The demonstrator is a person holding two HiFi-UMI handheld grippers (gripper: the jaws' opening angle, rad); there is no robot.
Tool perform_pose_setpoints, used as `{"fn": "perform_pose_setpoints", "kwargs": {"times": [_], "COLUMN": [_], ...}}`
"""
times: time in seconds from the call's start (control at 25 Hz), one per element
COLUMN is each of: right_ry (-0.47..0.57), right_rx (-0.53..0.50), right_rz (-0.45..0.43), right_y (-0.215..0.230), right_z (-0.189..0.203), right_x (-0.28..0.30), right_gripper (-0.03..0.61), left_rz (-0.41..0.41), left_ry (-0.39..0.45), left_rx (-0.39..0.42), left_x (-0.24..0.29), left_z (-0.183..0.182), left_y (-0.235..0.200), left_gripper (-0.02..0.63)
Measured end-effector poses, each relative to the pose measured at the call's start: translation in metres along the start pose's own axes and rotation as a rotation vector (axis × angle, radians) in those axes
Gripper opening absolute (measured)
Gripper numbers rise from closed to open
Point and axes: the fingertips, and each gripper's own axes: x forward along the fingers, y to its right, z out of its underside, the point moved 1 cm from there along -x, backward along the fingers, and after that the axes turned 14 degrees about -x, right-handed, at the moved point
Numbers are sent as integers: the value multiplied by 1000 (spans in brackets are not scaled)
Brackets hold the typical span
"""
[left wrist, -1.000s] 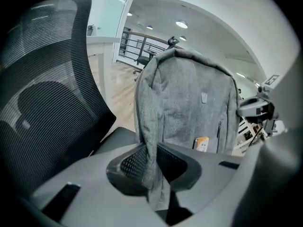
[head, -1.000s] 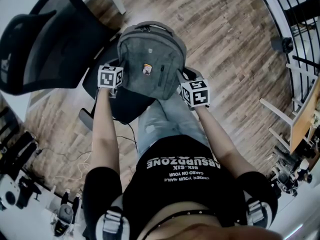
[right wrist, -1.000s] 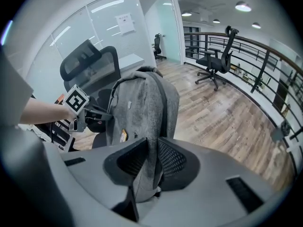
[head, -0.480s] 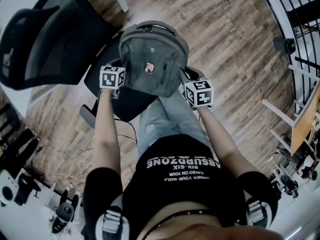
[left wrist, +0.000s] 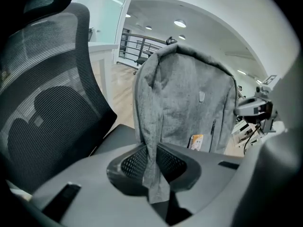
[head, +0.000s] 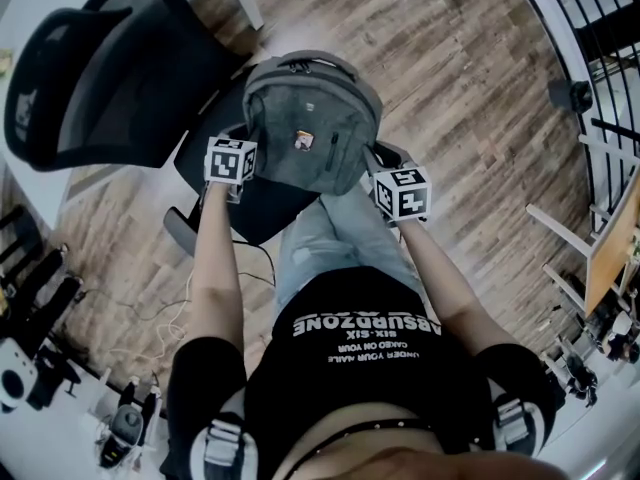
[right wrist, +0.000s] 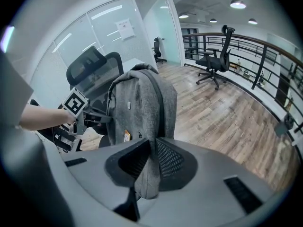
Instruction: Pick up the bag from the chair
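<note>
The grey bag is standing upright on the seat of the black office chair, its front pocket facing the person, with the chair's mesh backrest rising at the far left. The left gripper is pinching a fold of fabric at the bag's left edge. Its jaws are standing narrow with the cloth pressed between them, and a tail of it is poking through toward the camera. The right gripper is clamping the bag's right edge in the same way; its jaws have just been closing, and grey fabric is filling the slim gap between them. Both forearms are reaching out from the near side, one on either side of the bag, above the person's legs in jeans. To the right of the chair the wooden floor is spreading out, and a black railing is running along the far right.
</note>
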Motion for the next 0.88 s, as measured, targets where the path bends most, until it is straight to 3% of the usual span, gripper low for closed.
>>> {"fn": "perform_pose_setpoints", "kwargs": {"times": [0.52,0.88], "right_ry": [16,60], "right_rx": [-12,-13], "right_rz": [4,42], "right_y": [-3,-19], "right_z": [-7,-3], "right_x": [-1,-26], "right_gripper": [61,60], "left_rz": [-18,-20], "left_ry": [36,65], "left_rx": [-39,-8], "left_x": [-5,-35], "left_z": [5,15], "left_y": [-2,8], "left_gripper": [64,64]}}
